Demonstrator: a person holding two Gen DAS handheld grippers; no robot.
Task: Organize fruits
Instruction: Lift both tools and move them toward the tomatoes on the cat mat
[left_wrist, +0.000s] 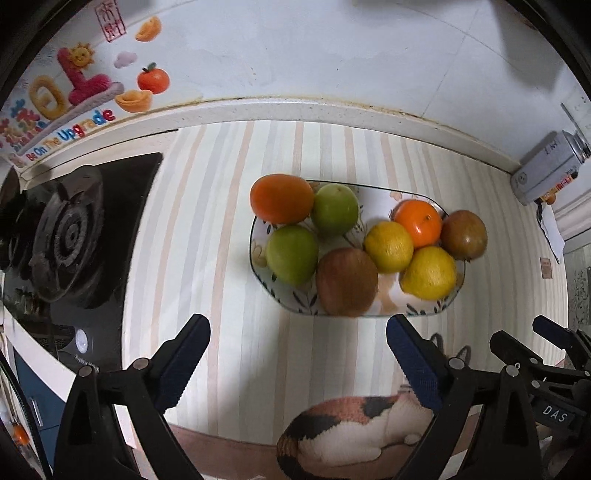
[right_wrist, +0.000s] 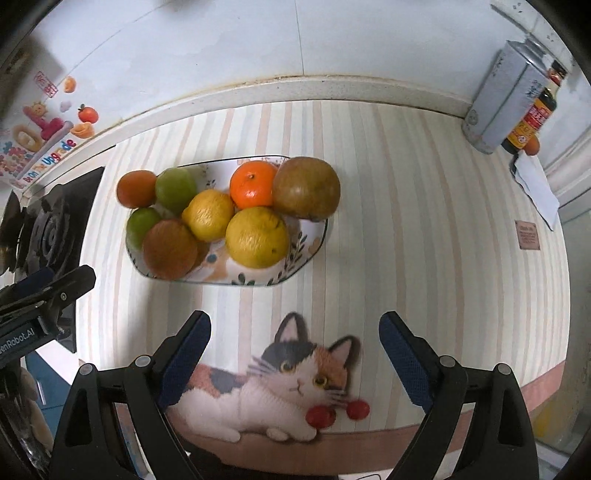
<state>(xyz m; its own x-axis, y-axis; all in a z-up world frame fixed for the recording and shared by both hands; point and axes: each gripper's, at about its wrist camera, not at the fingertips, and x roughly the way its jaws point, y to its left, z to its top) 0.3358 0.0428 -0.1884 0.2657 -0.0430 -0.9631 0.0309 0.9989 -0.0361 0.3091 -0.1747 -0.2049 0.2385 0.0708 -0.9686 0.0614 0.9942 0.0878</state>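
A patterned plate (left_wrist: 258, 254) (right_wrist: 314, 240) on the striped mat holds several fruits: two green ones (left_wrist: 293, 253) (right_wrist: 175, 188), two yellow lemons (left_wrist: 428, 273) (right_wrist: 256, 236), a bright orange (left_wrist: 419, 221) (right_wrist: 253, 184), a dark orange fruit (left_wrist: 282, 199) (right_wrist: 136, 188) at the plate's far left rim, and two brown fruits (left_wrist: 345, 282) (right_wrist: 306, 186). My left gripper (left_wrist: 297, 339) is open and empty, just short of the plate's near edge. My right gripper (right_wrist: 295, 336) is open and empty, nearer to me, over the cat picture. The right gripper also shows in the left wrist view (left_wrist: 532, 339).
A black gas stove (left_wrist: 70, 236) (right_wrist: 44, 229) lies to the left of the mat. A metal tin (left_wrist: 546, 166) (right_wrist: 498, 99) and a sauce bottle (right_wrist: 535, 114) stand at the back right by the tiled wall. A cat picture (right_wrist: 280, 387) marks the mat's near edge.
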